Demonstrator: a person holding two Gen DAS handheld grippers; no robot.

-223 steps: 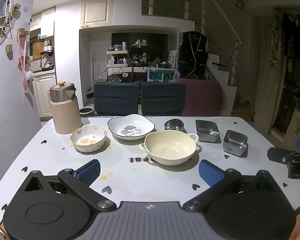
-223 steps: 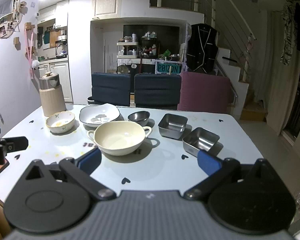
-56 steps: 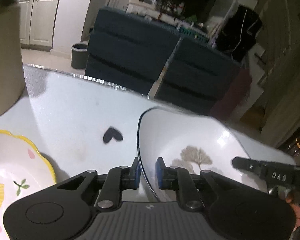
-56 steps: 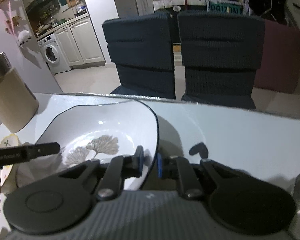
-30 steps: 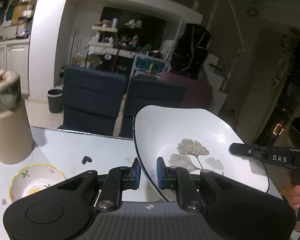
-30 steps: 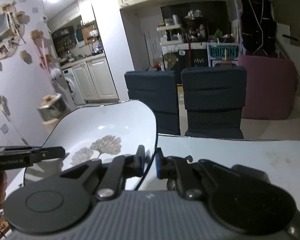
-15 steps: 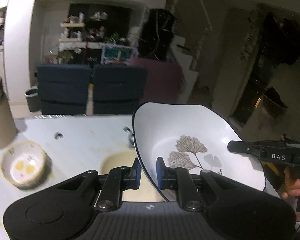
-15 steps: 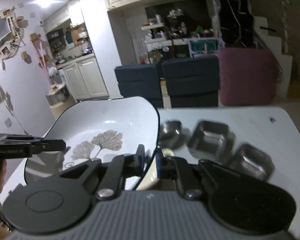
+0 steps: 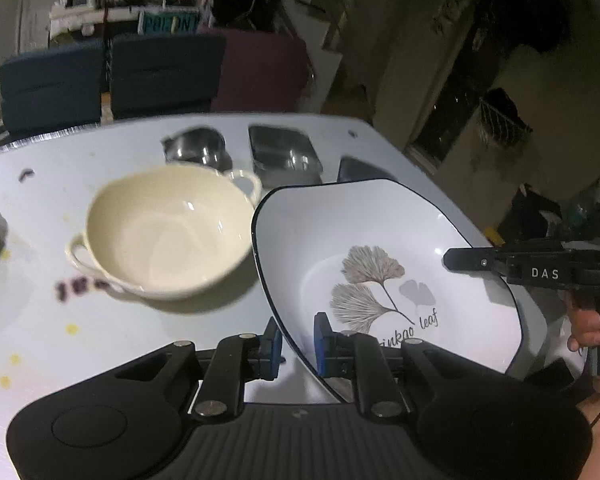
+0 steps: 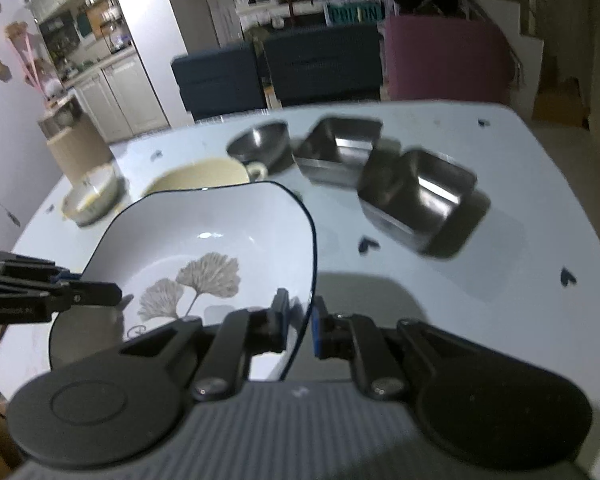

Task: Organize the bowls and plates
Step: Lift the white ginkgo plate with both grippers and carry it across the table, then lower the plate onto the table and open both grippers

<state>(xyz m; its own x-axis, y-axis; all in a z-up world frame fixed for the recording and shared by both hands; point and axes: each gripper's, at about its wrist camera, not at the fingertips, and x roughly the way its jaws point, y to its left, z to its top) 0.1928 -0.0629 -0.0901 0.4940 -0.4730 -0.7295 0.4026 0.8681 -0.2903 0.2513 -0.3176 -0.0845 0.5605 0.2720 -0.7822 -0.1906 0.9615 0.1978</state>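
A white square plate with a dark rim and a ginkgo-leaf print (image 9: 380,256) (image 10: 204,248) hangs above the table, held from both sides. My left gripper (image 9: 298,340) is shut on its left rim. My right gripper (image 10: 300,322) is shut on its right rim. The plate hovers over the near right part of the table, right of the cream two-handled bowl (image 9: 168,228) (image 10: 198,176). A small flowered bowl (image 10: 92,194) sits at the far left.
A round steel bowl (image 9: 194,148) (image 10: 260,144) and two square steel dishes (image 10: 340,148) (image 10: 418,194) stand behind the plate. A beige canister (image 10: 76,148) is at the table's back left. Chairs (image 10: 320,64) line the far edge. The white table (image 10: 500,280) has heart marks.
Both grippers have carried the plate to the right and downward, from high above the table to low over its near right part. The cream bowl now lies to the plate's left.
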